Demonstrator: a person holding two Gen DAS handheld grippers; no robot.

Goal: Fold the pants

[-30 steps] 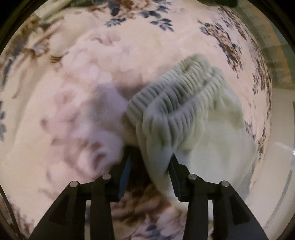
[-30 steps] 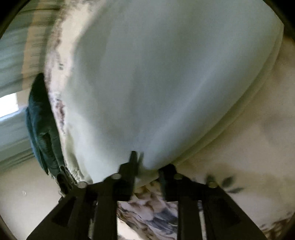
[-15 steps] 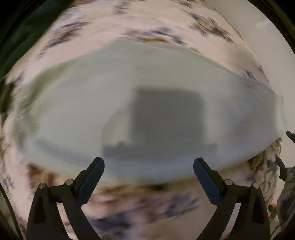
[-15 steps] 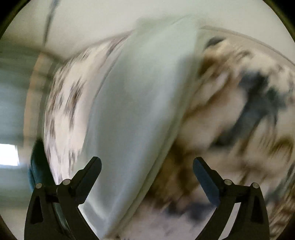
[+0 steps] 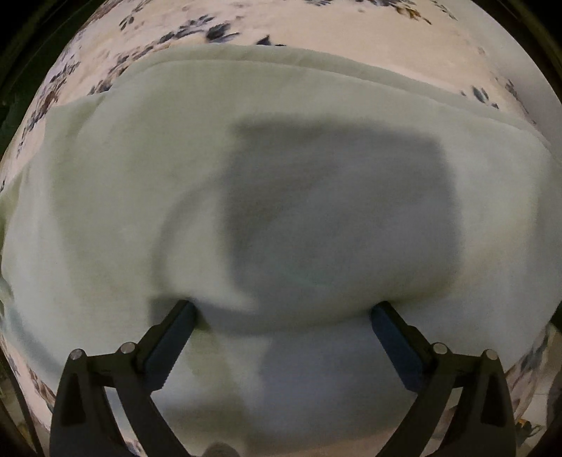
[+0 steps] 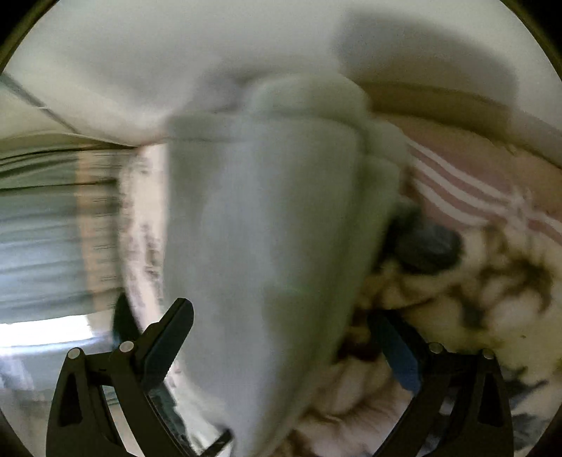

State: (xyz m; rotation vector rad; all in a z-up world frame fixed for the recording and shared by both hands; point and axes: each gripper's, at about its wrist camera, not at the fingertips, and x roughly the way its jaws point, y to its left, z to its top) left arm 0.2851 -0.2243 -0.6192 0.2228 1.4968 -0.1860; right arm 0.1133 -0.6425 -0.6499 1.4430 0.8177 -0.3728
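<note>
Since a second ago both tongs have let go: each was pinched on an edge of the pants then, and both now stand wide apart with nothing between the pads. The left camera has also swung from the ribbed waistband to a flat stretch of cloth.

Left tongs [image 5: 282, 318]: spread wide, tips resting on or just above the pants [image 5: 147, 182], gripping nothing. The pale green fabric lies spread across the floral bedspread [image 5: 351, 31], with a layered edge visible along the far side, so there looks to be at least one fold in already. A soft ridge of cloth runs between the two tips.

Right tongs [image 6: 281, 321]: also spread wide. The same pants [image 6: 267, 225] show here as a narrow stacked strip running away from the camera, bedspread [image 6: 491, 281] to the right, a striped fabric [image 6: 467, 182] beyond it. Heavy motion blur, so I can't tell if the tips touch the cloth.

Status, my read: lengthwise fold done and laid down, both ends released. Left to do: probably one or two cross folds to shorten the bundle, then flatten. Can't confirm the layer count from these views.
</note>
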